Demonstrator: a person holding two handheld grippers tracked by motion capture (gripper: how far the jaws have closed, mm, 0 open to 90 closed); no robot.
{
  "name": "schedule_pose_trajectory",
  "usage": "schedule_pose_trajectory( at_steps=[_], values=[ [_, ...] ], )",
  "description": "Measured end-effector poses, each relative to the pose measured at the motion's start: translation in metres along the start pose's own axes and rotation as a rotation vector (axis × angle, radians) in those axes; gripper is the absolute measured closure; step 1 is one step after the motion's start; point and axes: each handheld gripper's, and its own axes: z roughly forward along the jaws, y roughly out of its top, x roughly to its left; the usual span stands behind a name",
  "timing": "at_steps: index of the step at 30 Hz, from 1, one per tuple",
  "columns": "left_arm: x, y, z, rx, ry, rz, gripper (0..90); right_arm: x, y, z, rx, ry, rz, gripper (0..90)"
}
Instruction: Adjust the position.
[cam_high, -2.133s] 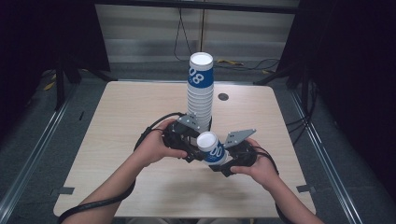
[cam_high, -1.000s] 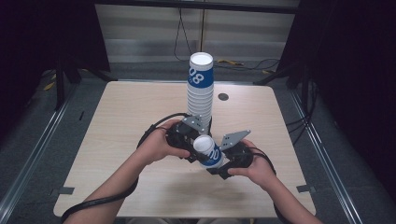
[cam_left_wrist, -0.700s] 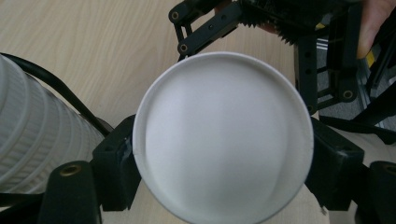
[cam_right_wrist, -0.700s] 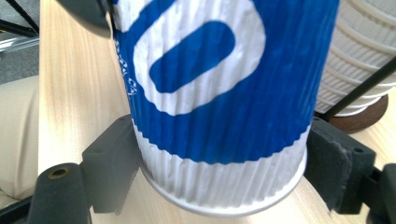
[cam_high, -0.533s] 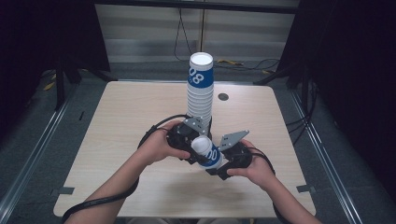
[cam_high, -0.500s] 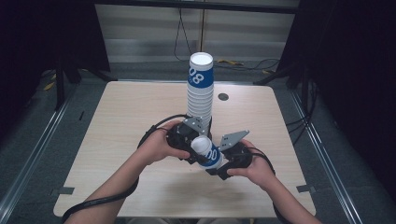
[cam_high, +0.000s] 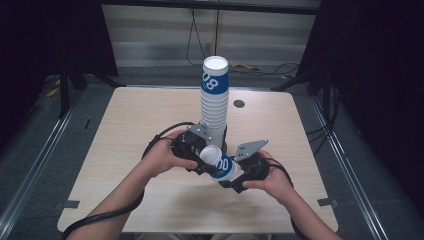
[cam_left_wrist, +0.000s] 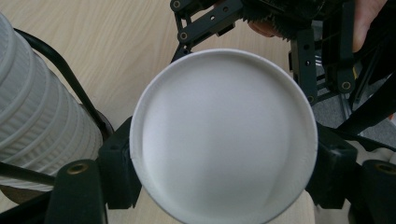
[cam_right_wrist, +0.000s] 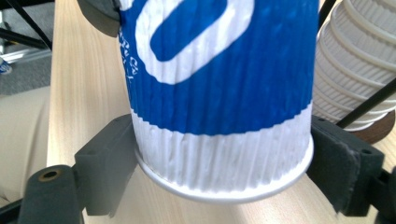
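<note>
Blue and white ribbed paper makes up the cup (cam_high: 220, 163) held just below the middle of the high view, tipped on its side above the pale wooden tabletop (cam_high: 125, 125) with its flat white bottom turned toward the left gripper (cam_high: 199, 159). In the left gripper view that bottom (cam_left_wrist: 224, 135) takes up most of the frame, and the black fingers (cam_left_wrist: 116, 168) press on it from either side; they have just been closing a little further on it. The right gripper (cam_high: 239, 175) comes in from the lower right, and in the right gripper view its fingers (cam_right_wrist: 107, 158) clamp the cup's white rim end (cam_right_wrist: 224, 163) from both sides. Just behind the two grippers, a tall stack of cups (cam_high: 214, 102) stands upright near the frame's centre.
</note>
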Motion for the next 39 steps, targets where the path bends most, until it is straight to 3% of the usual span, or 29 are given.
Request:
schedule_pose_trajectory(
  at_steps=[10,19,20,39],
  values=[
    [0.005,-0.01,-0.007,-0.045,0.0,-0.056,27.0,-0.001,-0.007,-0.001,-0.054,-0.005,0.051,12.8],
    [0.006,-0.017,-0.013,-0.06,0.01,-0.092,26.9,0.0,-0.012,0.0,-0.065,-0.017,0.045,12.8],
    [0.006,-0.018,-0.012,-0.081,0.007,-0.1,26.9,0.0,-0.012,0.0,-0.07,-0.021,0.048,12.8],
    [0.009,-0.032,-0.012,-0.15,0.004,-0.16,26.9,0.0,-0.016,-0.007,-0.18,-0.025,0.072,12.8]
  ],
)
